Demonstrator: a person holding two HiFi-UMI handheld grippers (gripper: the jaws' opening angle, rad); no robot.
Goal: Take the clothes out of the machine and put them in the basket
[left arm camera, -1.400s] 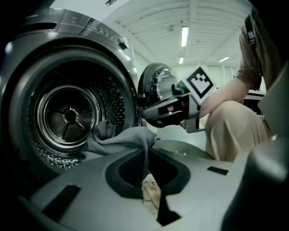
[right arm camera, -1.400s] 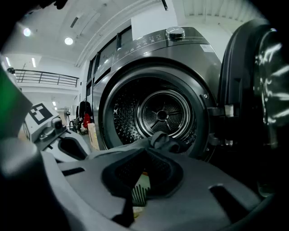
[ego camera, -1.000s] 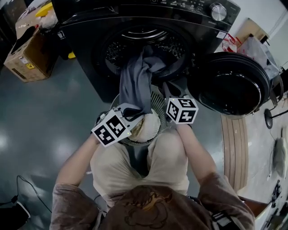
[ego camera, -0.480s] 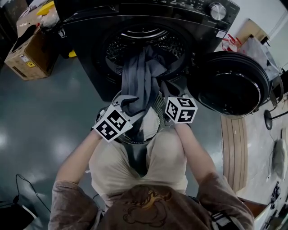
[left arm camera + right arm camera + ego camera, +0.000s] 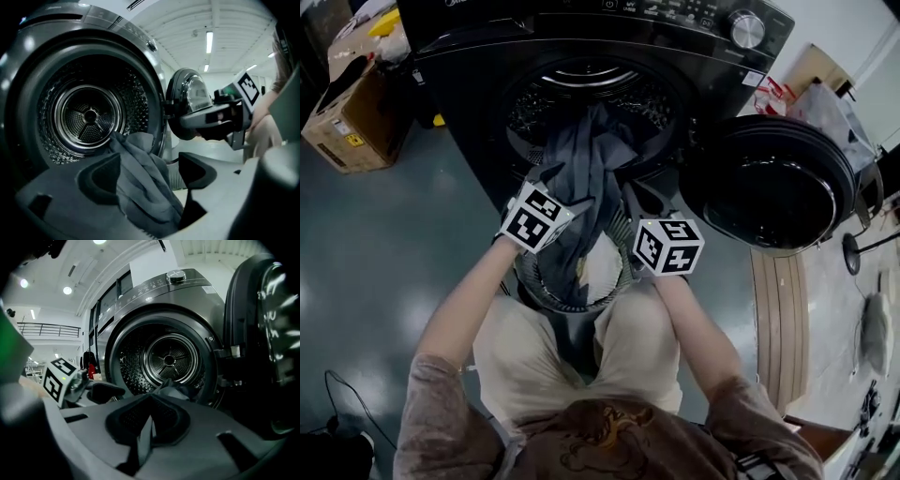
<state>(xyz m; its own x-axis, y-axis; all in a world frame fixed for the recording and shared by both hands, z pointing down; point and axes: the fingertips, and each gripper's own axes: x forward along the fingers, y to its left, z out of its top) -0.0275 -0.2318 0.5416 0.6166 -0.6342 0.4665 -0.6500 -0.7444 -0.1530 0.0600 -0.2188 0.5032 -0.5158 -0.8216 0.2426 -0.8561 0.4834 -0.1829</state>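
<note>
A grey garment [image 5: 586,173] hangs from the black washing machine's [image 5: 487,75] drum opening down into the round basket [image 5: 546,292] in front of it. My left gripper [image 5: 149,180] has just been opening: its jaws now stand apart, and the garment [image 5: 140,183] lies loose between them without the pads pressing on it. In the head view it sits at the garment's left edge [image 5: 546,202]. My right gripper [image 5: 145,425] is shut on a narrow fold of the same grey garment [image 5: 144,437], to the right of the cloth [image 5: 642,208]. The drum [image 5: 89,117] behind looks bare.
The machine's round door [image 5: 780,183] stands swung open at the right. A cardboard box [image 5: 352,108] sits on the floor at the far left. The person's knees and apron are just behind the basket. A light wooden strip [image 5: 783,309] runs along the floor at right.
My left gripper has moved up and forward along the garment toward the drum and its jaws have opened, letting go of the cloth. The right gripper has hardly moved.
</note>
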